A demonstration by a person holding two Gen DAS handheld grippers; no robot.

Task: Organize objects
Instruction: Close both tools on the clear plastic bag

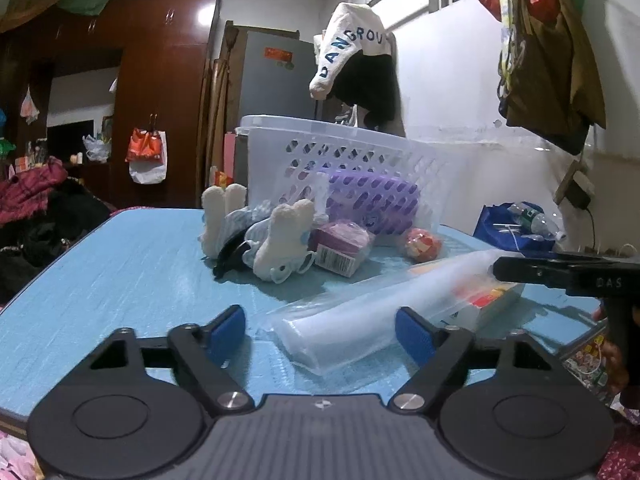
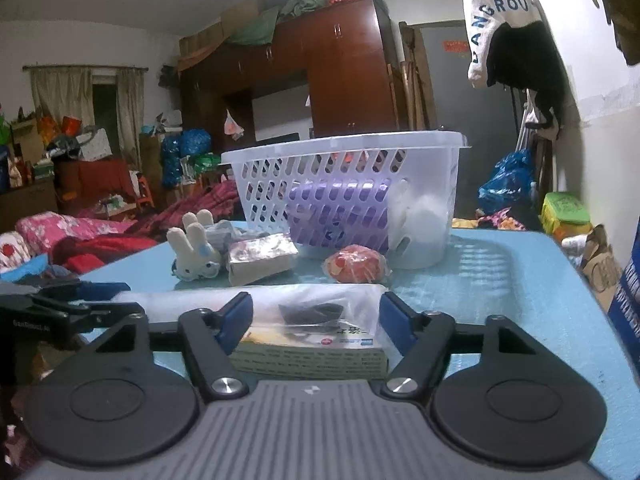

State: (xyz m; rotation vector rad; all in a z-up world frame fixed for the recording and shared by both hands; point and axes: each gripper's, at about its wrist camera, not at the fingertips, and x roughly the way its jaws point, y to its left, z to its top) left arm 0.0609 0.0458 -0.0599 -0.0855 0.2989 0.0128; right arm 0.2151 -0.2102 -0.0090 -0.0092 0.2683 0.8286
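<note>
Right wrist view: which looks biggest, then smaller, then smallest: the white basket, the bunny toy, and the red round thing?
1. white basket, clearly the biggest.
2 and 3. bunny toy and red round thing look about alike in size, so ranking them is unsure.

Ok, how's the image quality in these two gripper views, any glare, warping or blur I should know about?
Left wrist view: fisheye bends the room edges; ceiling light glares off the glossy red-brown wardrobe; the clear plastic bag close up looks soft and hazy. Right wrist view: same barrel warp with dark corners; the white perforated plastic basket is fairly sharp; the printed box between the blue pads is slightly blurred.
</note>
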